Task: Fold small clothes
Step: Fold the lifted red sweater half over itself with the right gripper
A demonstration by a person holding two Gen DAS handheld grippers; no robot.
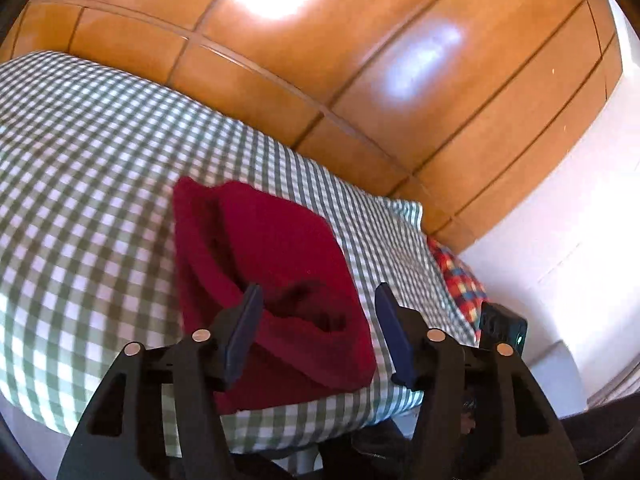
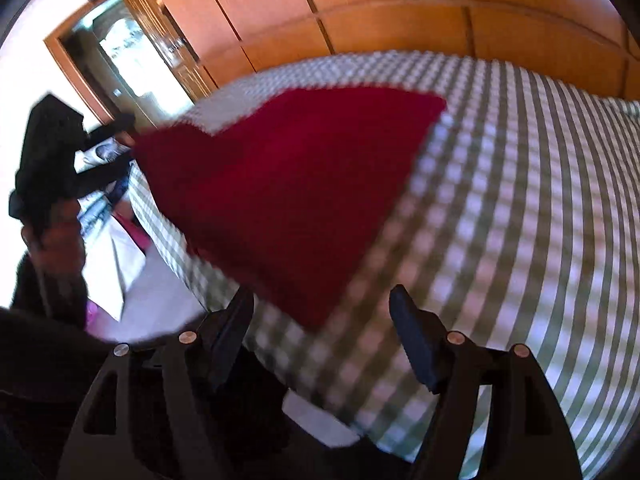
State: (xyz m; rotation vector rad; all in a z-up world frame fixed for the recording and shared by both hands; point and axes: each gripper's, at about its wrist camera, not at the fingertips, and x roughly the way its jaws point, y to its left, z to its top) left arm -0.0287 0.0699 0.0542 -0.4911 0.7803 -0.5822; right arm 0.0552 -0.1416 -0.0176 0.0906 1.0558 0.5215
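Observation:
A dark red garment (image 1: 276, 280) lies folded into a compact bundle on the green-and-white checked bedcover (image 1: 88, 184). My left gripper (image 1: 318, 300) is open, its fingers either side of the bundle's near end, holding nothing. In the right wrist view the red garment (image 2: 296, 196) lies flat on the checked cover (image 2: 520, 220), just ahead of my right gripper (image 2: 322, 304), which is open and empty near the bed's edge. The left gripper and the hand holding it (image 2: 48, 152) show at the far left of that view.
A glossy wooden wardrobe wall (image 1: 360, 80) stands behind the bed. A multicoloured checked cloth (image 1: 460, 280) lies at the bed's right edge beside a white surface (image 1: 580, 260). In the right wrist view a glass-fronted cabinet (image 2: 132, 56) and white and pink items (image 2: 124, 248) sit left of the bed.

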